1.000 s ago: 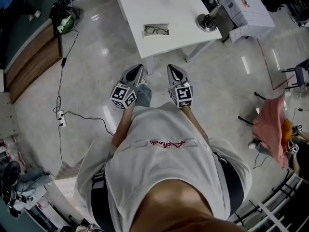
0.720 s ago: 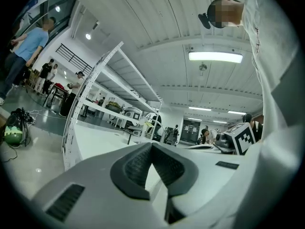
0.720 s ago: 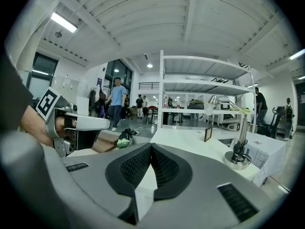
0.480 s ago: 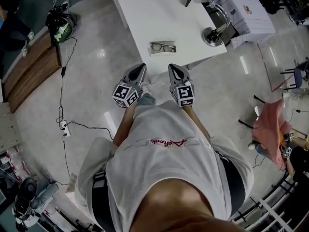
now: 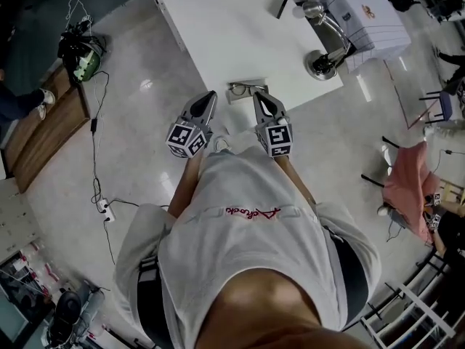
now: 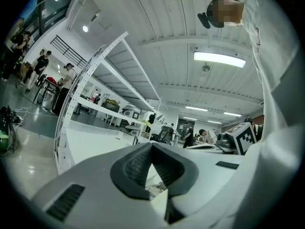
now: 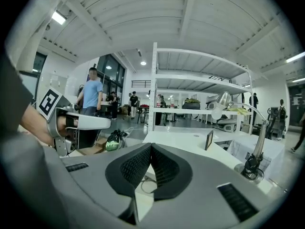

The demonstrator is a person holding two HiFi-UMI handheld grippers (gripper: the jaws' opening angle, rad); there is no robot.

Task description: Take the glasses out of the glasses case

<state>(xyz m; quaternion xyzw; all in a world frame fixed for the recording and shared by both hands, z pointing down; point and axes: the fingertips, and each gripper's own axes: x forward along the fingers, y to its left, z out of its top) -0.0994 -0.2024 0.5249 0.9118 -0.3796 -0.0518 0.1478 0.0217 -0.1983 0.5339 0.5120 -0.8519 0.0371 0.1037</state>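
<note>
A pair of dark-rimmed glasses lies in an open pale case at the near edge of the white table. Both grippers are held level side by side, just short of that edge. My left gripper points just left of the case, my right gripper just right of it. In the left gripper view the jaws meet at the tips, shut and empty, with the glasses seen below them. The right gripper is likewise shut and empty, the glasses beyond it.
A desk lamp stands at the table's right edge, with a white box behind it and a small dark stand farther back. Cables and a power strip lie on the floor at left, by a wooden bench.
The person has walked toward the table, so the case and glasses now lie right in front of both grippers' tips. Both grippers stay shut and side by side.
</note>
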